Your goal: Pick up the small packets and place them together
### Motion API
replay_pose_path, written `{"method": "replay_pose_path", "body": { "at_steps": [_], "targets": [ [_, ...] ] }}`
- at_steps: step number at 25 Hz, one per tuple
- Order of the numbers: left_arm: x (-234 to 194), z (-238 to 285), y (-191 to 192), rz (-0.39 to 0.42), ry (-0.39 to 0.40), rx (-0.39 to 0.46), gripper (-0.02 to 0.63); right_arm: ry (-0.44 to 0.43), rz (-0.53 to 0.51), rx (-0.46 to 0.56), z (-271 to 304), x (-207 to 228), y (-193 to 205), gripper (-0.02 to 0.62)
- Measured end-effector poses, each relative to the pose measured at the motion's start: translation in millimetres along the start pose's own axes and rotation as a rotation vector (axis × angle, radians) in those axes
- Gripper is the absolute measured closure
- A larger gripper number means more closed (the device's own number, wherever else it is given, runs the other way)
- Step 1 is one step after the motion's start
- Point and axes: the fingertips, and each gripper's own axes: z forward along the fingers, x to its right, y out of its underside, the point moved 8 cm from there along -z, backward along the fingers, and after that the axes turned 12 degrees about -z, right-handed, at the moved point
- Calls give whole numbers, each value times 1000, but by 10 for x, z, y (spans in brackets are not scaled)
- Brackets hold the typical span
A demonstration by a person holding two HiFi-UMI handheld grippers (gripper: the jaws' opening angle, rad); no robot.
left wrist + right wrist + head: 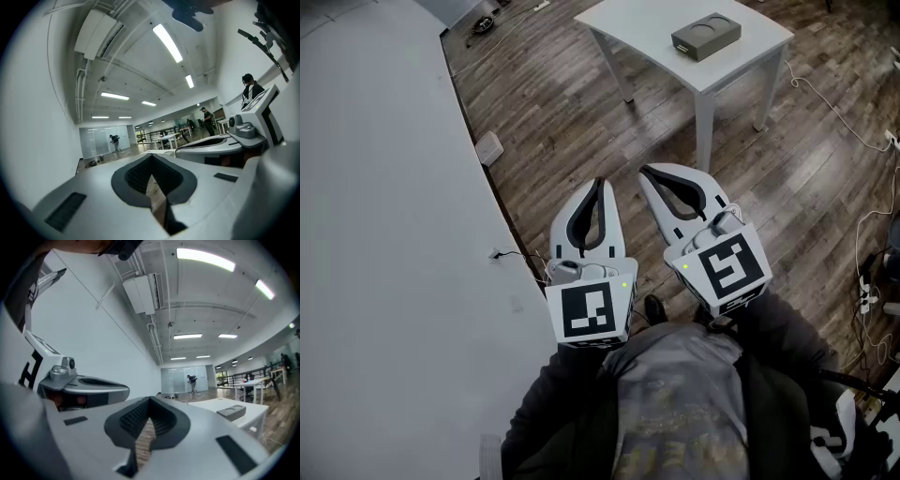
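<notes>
No small packets show in any view. In the head view my left gripper [599,182] and my right gripper [647,172] are held side by side close to the person's body, above the wooden floor and pointing away. Both are shut with nothing between their jaws. The left gripper view looks along the left gripper [152,157], whose tips meet, toward a long room. In the right gripper view the right gripper [150,399] is likewise closed and empty, with the left gripper's body beside it.
A small white table [750,56] stands ahead with a grey box [706,36] with two round recesses on it. A large white tabletop [384,234] fills the left. Cables [861,234] lie on the floor at right. A small white box [489,147] sits by the tabletop's edge.
</notes>
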Motion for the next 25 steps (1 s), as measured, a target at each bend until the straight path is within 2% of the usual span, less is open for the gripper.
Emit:
{"method": "replay_pose_path", "body": {
  "at_steps": [8, 14, 19, 25],
  "targets": [
    [140, 16, 90, 1, -30, -30, 606, -23, 36, 2, -62, 101, 117, 591],
    [118, -23, 269, 1, -84, -97, 605, -115, 114, 6, 45, 13, 288, 591],
    [-216, -79, 443, -38, -154, -135, 606, -192, 138, -29, 322, -189, 461, 591],
    [-927, 21, 659, -114, -211, -129, 604, -254, 103, -77, 975, -441, 551, 591]
  ]
}}
